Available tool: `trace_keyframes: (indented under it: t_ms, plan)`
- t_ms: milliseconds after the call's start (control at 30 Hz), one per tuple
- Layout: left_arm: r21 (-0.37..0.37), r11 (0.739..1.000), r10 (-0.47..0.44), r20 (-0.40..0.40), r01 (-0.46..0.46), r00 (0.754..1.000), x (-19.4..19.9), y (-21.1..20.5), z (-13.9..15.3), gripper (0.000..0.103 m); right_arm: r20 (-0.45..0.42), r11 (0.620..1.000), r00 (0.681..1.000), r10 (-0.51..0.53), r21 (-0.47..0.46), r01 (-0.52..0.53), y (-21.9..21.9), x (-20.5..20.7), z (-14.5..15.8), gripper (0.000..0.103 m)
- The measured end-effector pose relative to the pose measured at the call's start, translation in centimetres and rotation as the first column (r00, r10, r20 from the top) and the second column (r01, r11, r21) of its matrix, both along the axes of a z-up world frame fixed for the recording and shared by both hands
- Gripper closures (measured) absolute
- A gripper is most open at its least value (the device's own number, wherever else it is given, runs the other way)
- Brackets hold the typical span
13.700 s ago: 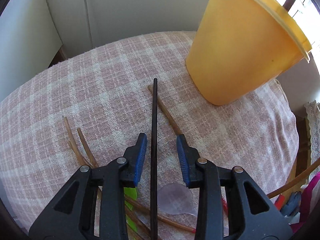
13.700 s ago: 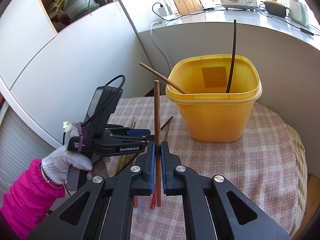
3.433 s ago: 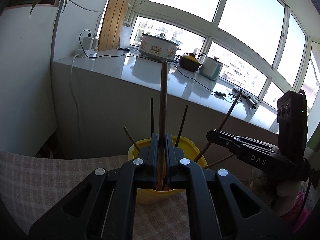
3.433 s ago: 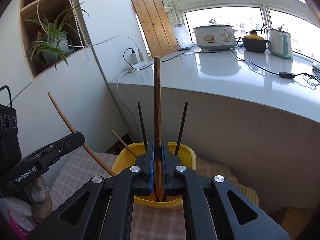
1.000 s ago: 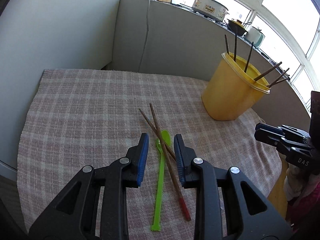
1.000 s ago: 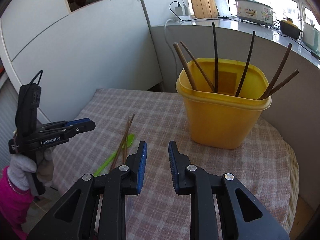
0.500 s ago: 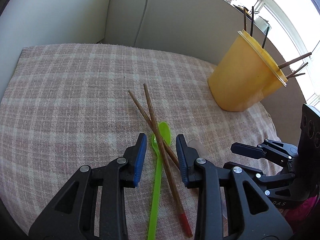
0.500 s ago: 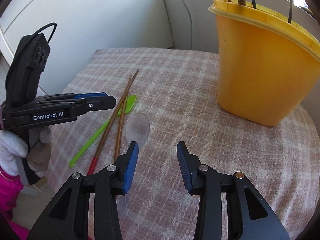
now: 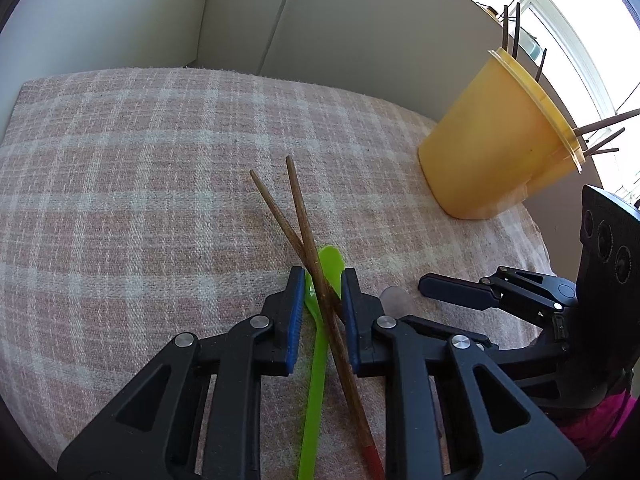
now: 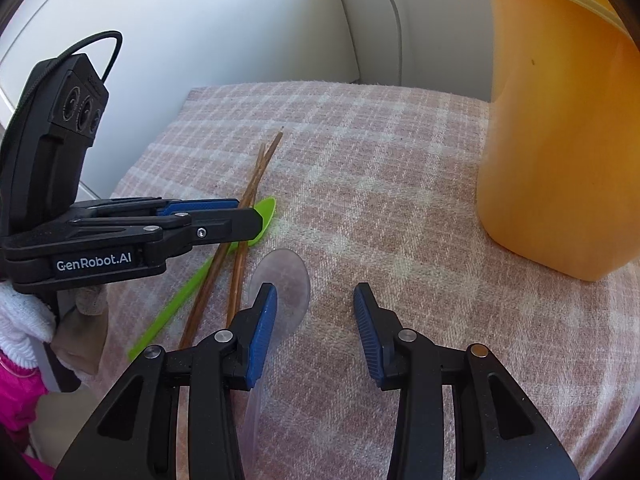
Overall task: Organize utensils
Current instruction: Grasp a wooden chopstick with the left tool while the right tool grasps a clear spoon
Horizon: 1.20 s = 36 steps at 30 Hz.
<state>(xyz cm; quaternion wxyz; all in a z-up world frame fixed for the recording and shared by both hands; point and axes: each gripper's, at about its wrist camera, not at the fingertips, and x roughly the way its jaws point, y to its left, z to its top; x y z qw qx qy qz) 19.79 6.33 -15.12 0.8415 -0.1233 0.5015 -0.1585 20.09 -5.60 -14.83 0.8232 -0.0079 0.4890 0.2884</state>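
Two brown chopsticks (image 9: 298, 216) lie crossed on the checked cloth, over a green plastic spoon (image 9: 320, 344). My left gripper (image 9: 320, 282) is open and low, its jaws on either side of the chopsticks and the green spoon's bowl. It also shows in the right wrist view (image 10: 224, 216). A clear plastic spoon (image 10: 286, 284) lies just right of the chopsticks (image 10: 244, 216). My right gripper (image 10: 314, 294) is open, its left finger over the clear spoon's bowl. The yellow bucket (image 9: 492, 144) holds several chopsticks.
The checked cloth (image 9: 140, 184) covers the small table, which ends at the white wall behind and drops off at left and front. The yellow bucket (image 10: 560, 140) stands close on the right of my right gripper. A gloved hand (image 10: 24, 320) holds the left gripper.
Both grippers have dropped lower and closer to the utensils. The left jaws now straddle the crossed chopsticks and green spoon; the right gripper has moved over the clear spoon.
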Motion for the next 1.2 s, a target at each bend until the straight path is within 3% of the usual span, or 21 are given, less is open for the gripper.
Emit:
trace_keyframes:
  t_ms: [233, 433, 567, 733, 1033, 1200]
  plan:
    - [0.003, 1.000, 0.003, 0.018, -0.003, 1.000, 0.0, 0.5, 0.2, 0.094, 0.047, 0.997, 0.998, 0.039, -0.075, -0.035, 2.1, -0.4, 0.1, 0.066]
    - [-0.002, 1.000, 0.015, 0.023, -0.015, 1.000, -0.6, 1.9, 0.5, 0.095, 0.073, 0.987, 0.995, 0.065, -0.149, -0.053, 3.1, -0.7, 0.3, 0.087]
    - [-0.006, 1.000, 0.022, 0.029, -0.022, 0.999, -1.0, 2.7, 0.8, 0.097, 0.074, 0.984, 0.995, 0.062, -0.169, -0.048, 3.3, -0.6, 0.5, 0.092]
    - [0.004, 1.000, 0.029, 0.027, -0.030, 0.999, -1.5, 3.8, 0.9, 0.097, 0.052, 0.987, 0.996, 0.068, -0.147, -0.059, 3.4, -0.2, 1.1, 0.099]
    - [0.022, 0.999, 0.029, 0.031, -0.030, 0.999, -2.5, 5.3, 1.5, 0.099, 0.023, 0.994, 0.998, 0.060, -0.097, -0.057, 2.8, -0.3, 2.3, 0.102]
    - [0.055, 0.998, 0.008, -0.016, -0.007, 1.000, -1.8, 5.6, 1.2, 0.099, 0.038, 0.994, 0.998, 0.058, -0.093, -0.054, 2.4, -0.4, 3.1, 0.102]
